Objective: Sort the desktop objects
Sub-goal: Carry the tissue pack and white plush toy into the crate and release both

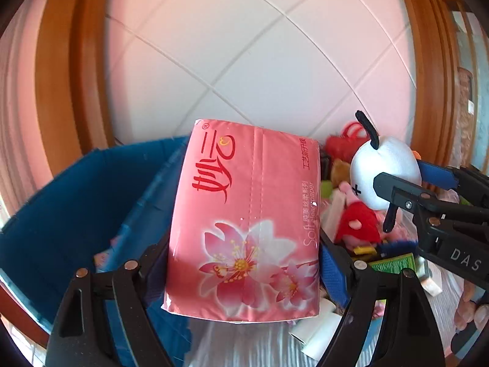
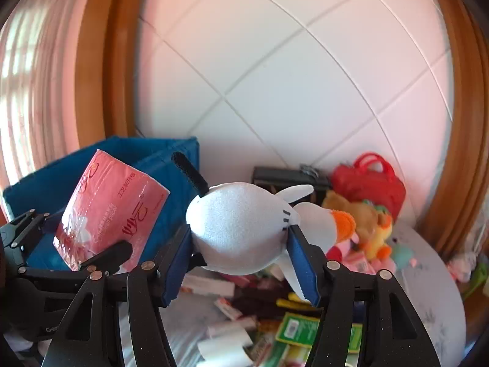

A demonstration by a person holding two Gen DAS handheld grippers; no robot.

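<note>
Gripping with our left gripper (image 1: 244, 263), we are clamping its blue pads on both sides of a pink tissue pack (image 1: 244, 223), which is hanging in the air in front of the blue storage box (image 1: 76, 189) and the white tiled wall (image 1: 244, 61). Our right gripper (image 2: 241, 263) is squeezing a white plush toy (image 2: 241, 226) between its blue pads, holding it up above the cluttered table (image 2: 428, 299). We are seeing the tissue pack as a soft rectangular block in glossy plastic wrap, printed with red characters and pink blossoms with yellow centres. We are seeing the plush toy as rounded and fuzzy, with long black ears, small black stitched marks and an orange patch at the far end. The blue storage box is standing open at the left, its walls looking like stiff fabric, and something pink is showing low inside it, though we cannot tell what it is. Behind the toy, a red handbag (image 2: 369, 183), a brown and yellow stuffed toy (image 2: 366, 223) and a black box (image 2: 287, 177) are sitting against the wall, while green packets (image 2: 302, 330) and white paper rolls (image 2: 226, 348) are lying scattered on the table below our grippers
</note>
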